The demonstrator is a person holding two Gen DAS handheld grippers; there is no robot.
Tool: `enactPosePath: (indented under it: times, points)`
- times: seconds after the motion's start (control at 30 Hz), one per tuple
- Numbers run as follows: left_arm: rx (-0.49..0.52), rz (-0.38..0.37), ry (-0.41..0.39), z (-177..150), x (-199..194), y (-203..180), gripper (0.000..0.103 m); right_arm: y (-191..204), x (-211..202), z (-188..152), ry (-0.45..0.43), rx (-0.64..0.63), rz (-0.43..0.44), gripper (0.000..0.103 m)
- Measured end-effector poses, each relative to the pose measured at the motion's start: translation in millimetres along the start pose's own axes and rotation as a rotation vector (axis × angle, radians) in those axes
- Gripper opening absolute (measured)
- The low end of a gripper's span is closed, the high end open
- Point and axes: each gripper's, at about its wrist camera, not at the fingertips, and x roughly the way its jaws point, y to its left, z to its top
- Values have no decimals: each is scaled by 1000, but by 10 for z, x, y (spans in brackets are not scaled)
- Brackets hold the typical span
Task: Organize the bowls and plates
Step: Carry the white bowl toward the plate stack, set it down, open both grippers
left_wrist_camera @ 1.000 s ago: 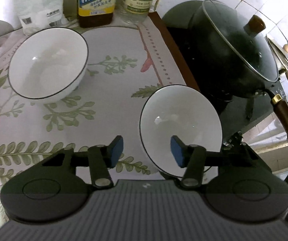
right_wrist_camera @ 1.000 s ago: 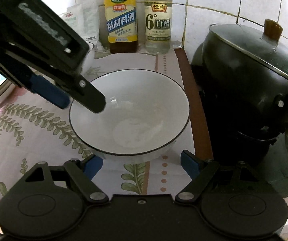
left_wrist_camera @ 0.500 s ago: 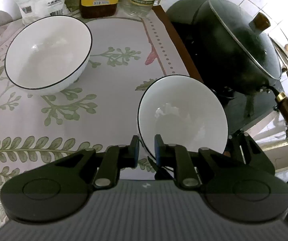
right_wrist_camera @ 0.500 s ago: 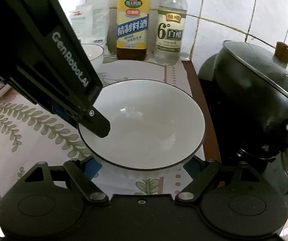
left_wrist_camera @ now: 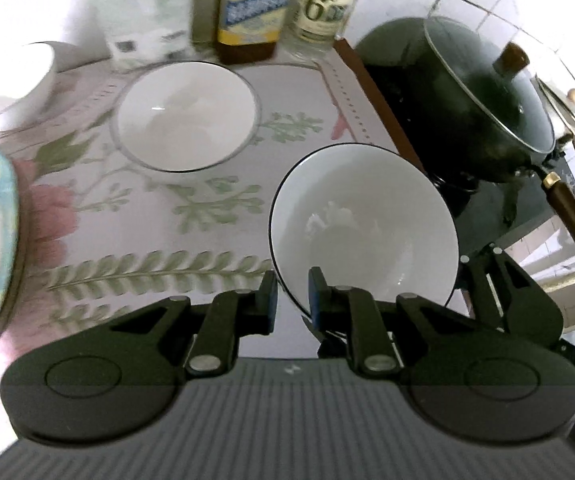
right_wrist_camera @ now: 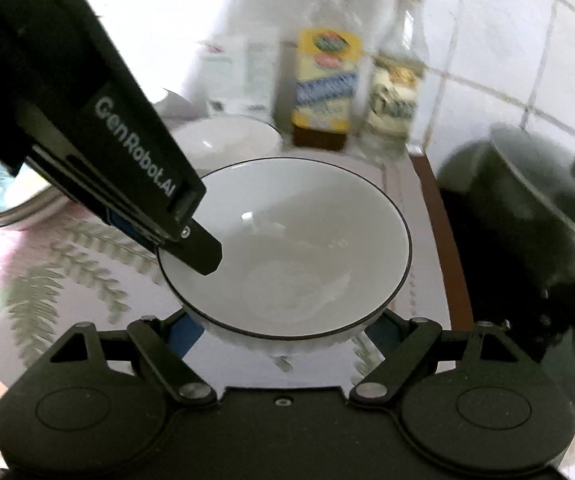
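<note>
My left gripper pinches the near rim of the bowl — tilted, apparently off the cloth. The second bowl sits ahead and left, nearer this hand. My right gripper spreads wide beside the bowl's base — contact unclear.

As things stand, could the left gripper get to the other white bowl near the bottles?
Probably not while loaded: the left gripper is shut on the near bowl's rim. The far bowl sits uncovered on the tablecloth, nothing between, so it could be reached after release.
</note>
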Motion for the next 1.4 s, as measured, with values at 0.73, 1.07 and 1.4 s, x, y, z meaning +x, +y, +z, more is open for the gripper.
enactPosePath:
  times: [0.73,1.07,1.4]
  points:
    - [-258,128,-7,-491,-367,1036,15,857,357,438,50,-173,253,89]
    - [-290,122,39,-553,-81,1125,15,918,500,258,85,-194,252,88]
    - [-277,134,68,-548,29,1121,16,897,586,233,135,-182,271,88]
